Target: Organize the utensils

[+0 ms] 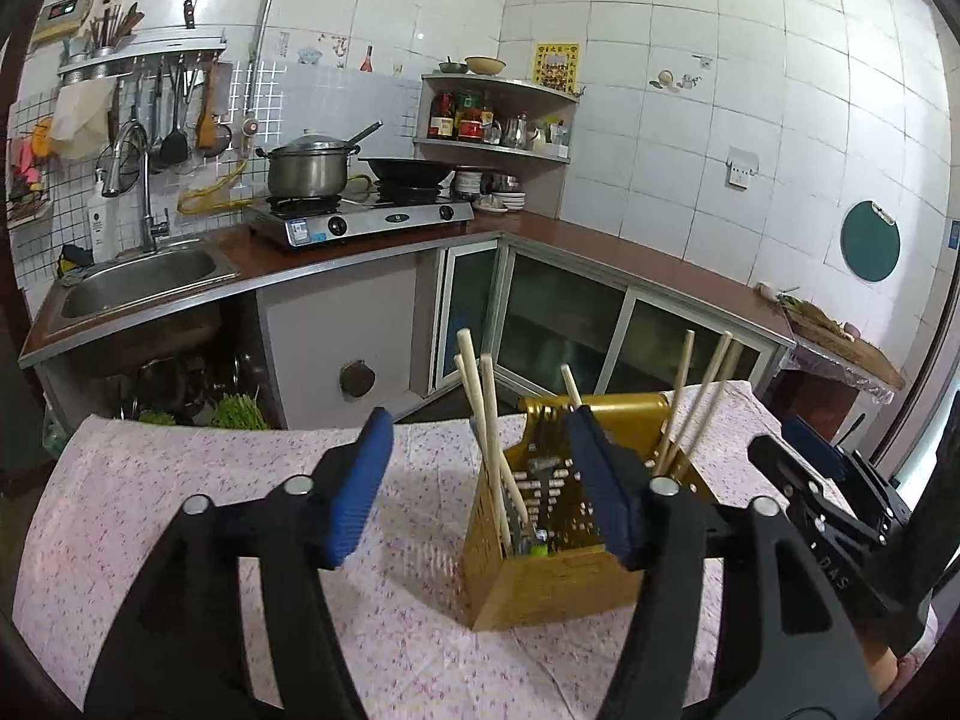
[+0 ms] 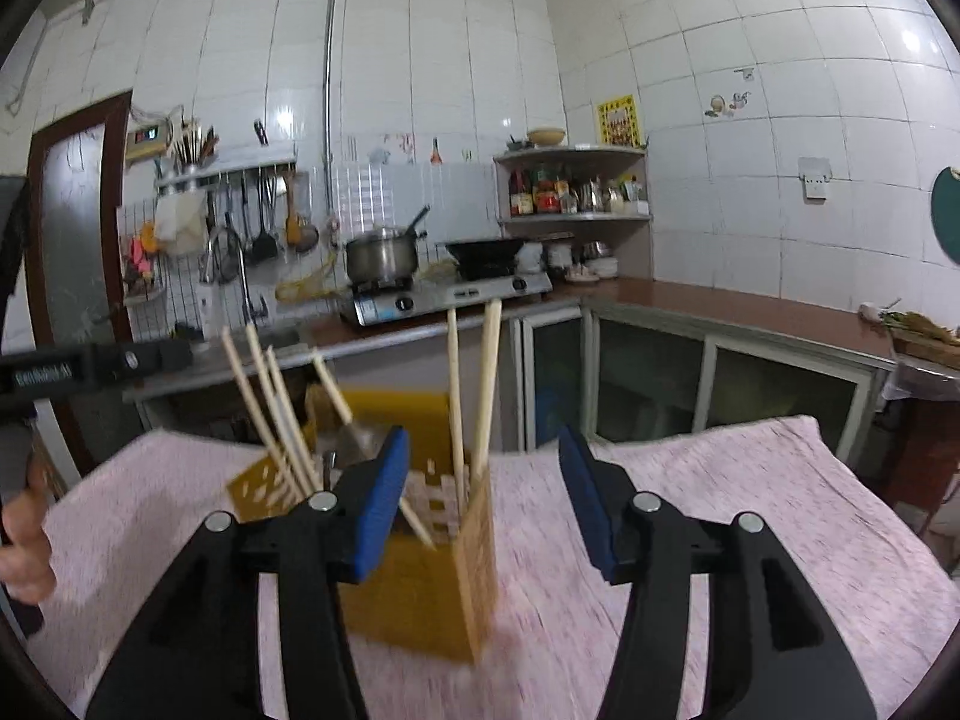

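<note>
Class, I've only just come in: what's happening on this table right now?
A person holds a gripper in each hand over a table with a pink floral cloth. On it stands a yellow slotted utensil holder with wooden chopsticks upright in it. The left gripper and the right gripper both have open jaws with nothing in them, near the holder. No loose utensils show on the cloth.

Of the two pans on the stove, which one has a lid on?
The steel pot on the stove's left burner; it is lidded, while the black wok on the right burner sits uncovered.
</note>
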The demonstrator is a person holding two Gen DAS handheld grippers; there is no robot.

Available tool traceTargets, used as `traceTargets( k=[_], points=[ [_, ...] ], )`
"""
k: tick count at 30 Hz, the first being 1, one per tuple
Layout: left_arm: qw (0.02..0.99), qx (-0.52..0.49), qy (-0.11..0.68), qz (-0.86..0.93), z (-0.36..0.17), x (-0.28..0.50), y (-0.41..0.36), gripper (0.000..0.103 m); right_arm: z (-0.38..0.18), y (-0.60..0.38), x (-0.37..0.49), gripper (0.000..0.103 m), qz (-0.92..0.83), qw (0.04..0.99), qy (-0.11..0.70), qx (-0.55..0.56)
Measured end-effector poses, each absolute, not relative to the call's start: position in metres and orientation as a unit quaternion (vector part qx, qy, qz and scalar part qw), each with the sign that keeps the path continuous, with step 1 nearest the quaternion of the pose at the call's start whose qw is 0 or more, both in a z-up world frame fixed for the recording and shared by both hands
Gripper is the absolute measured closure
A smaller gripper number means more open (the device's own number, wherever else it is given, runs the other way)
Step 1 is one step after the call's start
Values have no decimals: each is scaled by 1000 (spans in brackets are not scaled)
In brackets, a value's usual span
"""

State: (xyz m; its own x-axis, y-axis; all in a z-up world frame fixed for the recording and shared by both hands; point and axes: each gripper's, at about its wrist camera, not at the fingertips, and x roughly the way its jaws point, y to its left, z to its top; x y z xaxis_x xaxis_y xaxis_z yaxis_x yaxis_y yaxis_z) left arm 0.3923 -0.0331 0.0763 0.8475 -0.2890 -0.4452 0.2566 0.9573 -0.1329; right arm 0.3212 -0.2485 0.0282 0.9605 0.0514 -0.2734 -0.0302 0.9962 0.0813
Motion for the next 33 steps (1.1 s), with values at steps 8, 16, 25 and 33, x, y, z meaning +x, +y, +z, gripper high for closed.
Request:
traceTargets(
  k=[8, 16, 25, 33],
  points=[
    [971, -25, 213, -107, 76, 303, -4, 8, 15, -240, 249, 30, 1, 979, 197, 45],
    [977, -11, 195, -86, 61, 209, 12, 5, 6, -231, 174, 9, 1, 975, 212, 60],
    [980, -19, 186, -73, 40, 130, 14, 5, 0, -204, 118, 4, -19, 978, 204, 27],
    [985, 4, 161, -68, 31, 84, 4, 5, 5, -200, 78, 4, -54, 985, 160, 37]
  ],
)
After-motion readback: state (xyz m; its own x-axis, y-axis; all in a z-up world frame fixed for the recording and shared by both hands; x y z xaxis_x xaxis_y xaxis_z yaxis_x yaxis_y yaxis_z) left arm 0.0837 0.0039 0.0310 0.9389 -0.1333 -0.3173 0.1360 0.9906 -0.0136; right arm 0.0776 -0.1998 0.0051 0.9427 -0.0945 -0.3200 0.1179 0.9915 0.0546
